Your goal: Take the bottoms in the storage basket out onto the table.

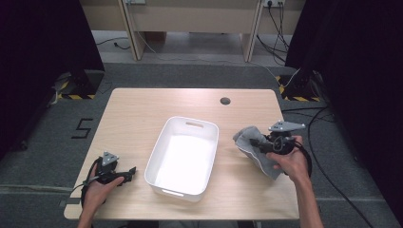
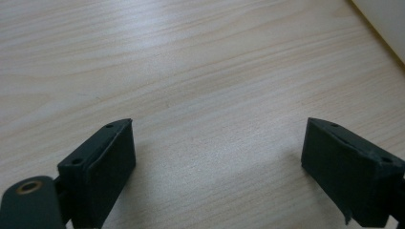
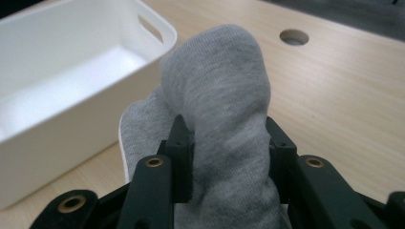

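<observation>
A grey sock (image 1: 252, 145) lies crumpled on the table to the right of a white plastic bin (image 1: 164, 142). My right gripper (image 1: 260, 145) is shut on a raised fold of the grey sock (image 3: 224, 109), which bulges up between the two black jaws. The bin (image 3: 57, 138) stands just left of that fold and holds nothing. My left gripper (image 1: 129, 175) rests low at the table's front left, a little left of the bin. Its jaws stand wide apart over bare wood, and its own midpoint (image 2: 217, 167) has nothing in it.
The wooden table (image 1: 142, 109) has a round cable hole (image 1: 225, 100) at the back right. A corner of the bin (image 2: 387, 24) shows in the left gripper view. Black cables trail on the floor to the right of the table.
</observation>
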Available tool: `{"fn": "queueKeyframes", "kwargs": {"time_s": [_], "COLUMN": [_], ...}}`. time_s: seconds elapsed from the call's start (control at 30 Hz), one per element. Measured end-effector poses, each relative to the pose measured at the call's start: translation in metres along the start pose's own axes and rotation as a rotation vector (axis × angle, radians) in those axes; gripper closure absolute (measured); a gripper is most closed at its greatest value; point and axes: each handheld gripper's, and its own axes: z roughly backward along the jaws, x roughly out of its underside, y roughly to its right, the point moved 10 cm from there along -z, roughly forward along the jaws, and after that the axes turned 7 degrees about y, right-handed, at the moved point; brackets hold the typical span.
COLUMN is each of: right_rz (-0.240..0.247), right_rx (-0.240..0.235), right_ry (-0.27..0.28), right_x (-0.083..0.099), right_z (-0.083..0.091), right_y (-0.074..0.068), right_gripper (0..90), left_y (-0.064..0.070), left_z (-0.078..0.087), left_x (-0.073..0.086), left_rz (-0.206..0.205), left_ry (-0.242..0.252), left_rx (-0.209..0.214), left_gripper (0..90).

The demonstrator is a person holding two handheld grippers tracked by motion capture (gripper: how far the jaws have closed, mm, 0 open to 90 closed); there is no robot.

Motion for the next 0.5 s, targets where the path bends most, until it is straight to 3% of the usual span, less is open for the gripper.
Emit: {"fn": "queueKeyframes", "kwargs": {"time_s": [0.23,0.5], "right_rz": [0.027,0.051], "right_rx": [0.002,-0.018], "right_ry": [-0.07,-0.108], "right_x": [0.031,0.05], "right_z": [-0.015,-0.019], "right_y": [-0.008,-0.022], "right_gripper": [63.8,63.5], "left_y": [0.0,0.0], "left_z": [0.0,0.0], "left_x": [0.0,0.0], "left_rz": [0.0,0.0], "left_ry": [0.0,0.0], "left_rx": [0.0,0.0], "left_gripper": [10.3,10.3]}}
